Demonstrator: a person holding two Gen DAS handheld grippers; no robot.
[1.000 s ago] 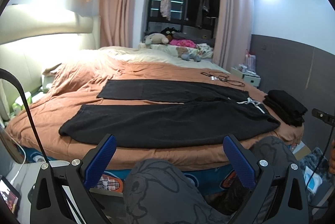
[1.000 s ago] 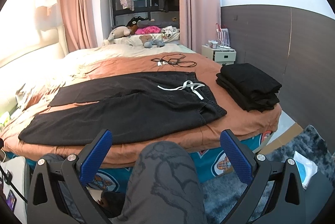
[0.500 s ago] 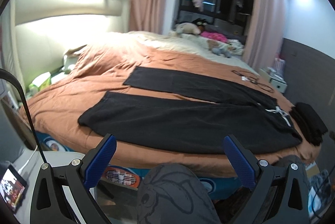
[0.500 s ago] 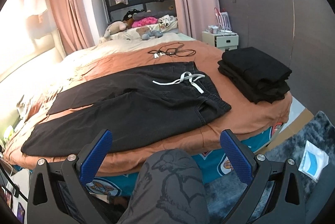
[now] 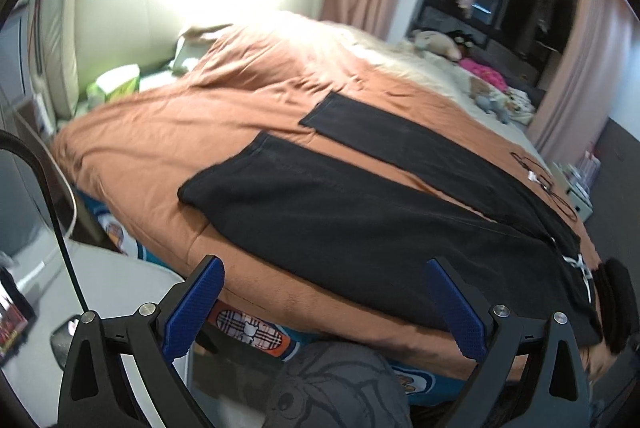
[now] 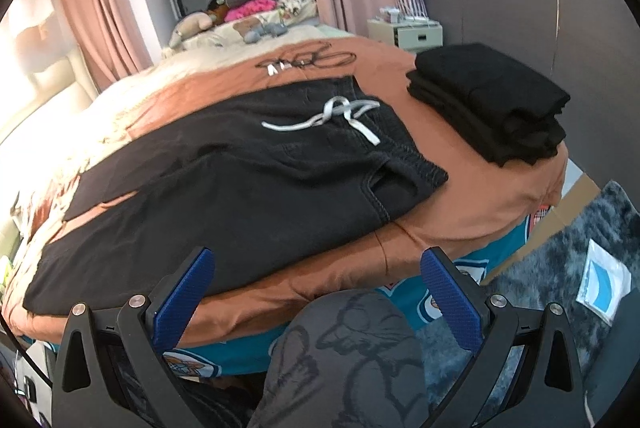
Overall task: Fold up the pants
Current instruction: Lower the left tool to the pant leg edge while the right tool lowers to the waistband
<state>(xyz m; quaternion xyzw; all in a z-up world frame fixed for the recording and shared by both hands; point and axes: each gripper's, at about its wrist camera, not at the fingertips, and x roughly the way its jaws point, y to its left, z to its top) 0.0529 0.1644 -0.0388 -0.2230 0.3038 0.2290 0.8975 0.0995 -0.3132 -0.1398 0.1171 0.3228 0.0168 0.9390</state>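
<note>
Black pants (image 5: 360, 212) lie flat on the orange bed cover, legs spread apart, hems to the left and waist to the right. In the right wrist view the pants (image 6: 224, 196) show their waistband and a white drawstring (image 6: 340, 116). My left gripper (image 5: 324, 288) is open and empty, just short of the near bed edge, near the near leg's hem end. My right gripper (image 6: 316, 286) is open and empty, just short of the bed edge below the waist corner.
A stack of folded black clothes (image 6: 492, 104) sits on the bed's right end. A cable (image 6: 308, 58) lies beyond the waist. Soft toys (image 6: 224, 20) lie far back. A nightstand (image 6: 404, 34) stands at right. My knee (image 6: 348, 360) is below the grippers. A white table (image 5: 100, 292) is at left.
Both grippers have moved closer to the bed. The left view has swung left toward the leg hems; the right view has tilted down toward the waistband. Both stay open.
</note>
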